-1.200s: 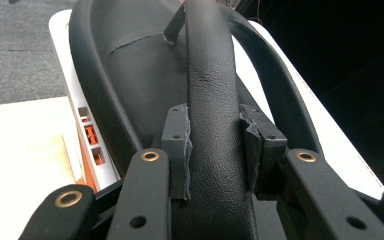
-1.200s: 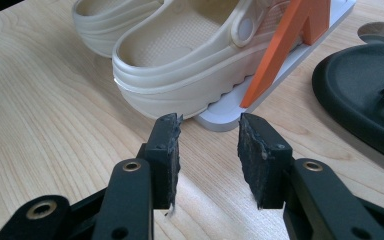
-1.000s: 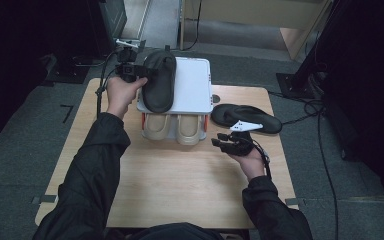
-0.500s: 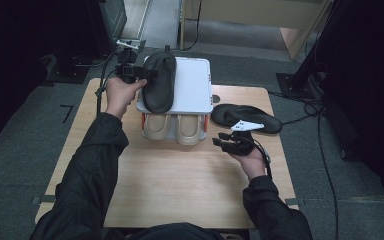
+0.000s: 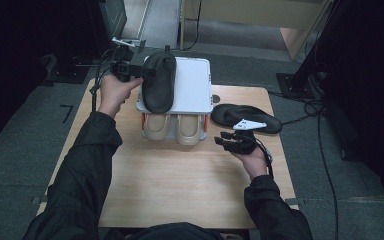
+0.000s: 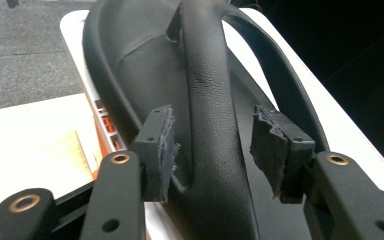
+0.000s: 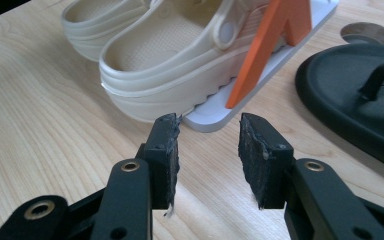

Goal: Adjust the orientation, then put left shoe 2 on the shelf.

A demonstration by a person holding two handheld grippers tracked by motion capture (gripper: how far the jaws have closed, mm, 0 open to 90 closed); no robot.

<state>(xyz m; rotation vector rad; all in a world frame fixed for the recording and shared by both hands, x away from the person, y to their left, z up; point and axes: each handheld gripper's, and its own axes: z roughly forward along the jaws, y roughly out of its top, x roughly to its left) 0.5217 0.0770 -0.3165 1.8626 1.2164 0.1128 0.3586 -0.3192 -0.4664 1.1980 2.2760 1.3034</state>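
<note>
Left tool (image 6: 214, 150) level at rack-top sandal strap (image 6: 210, 85), jaws just opened astride.

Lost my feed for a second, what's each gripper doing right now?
Left gripper: jaws just opened, pads off the black sandal's strap, which sits between them.
Right gripper: open, holding nothing, over the table.

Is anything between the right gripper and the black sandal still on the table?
Nothing visible. The right gripper sits open just short of the black sandal, which lies beside the white rack holding the beige clogs. Bare table lies between gripper and sandal.
</note>
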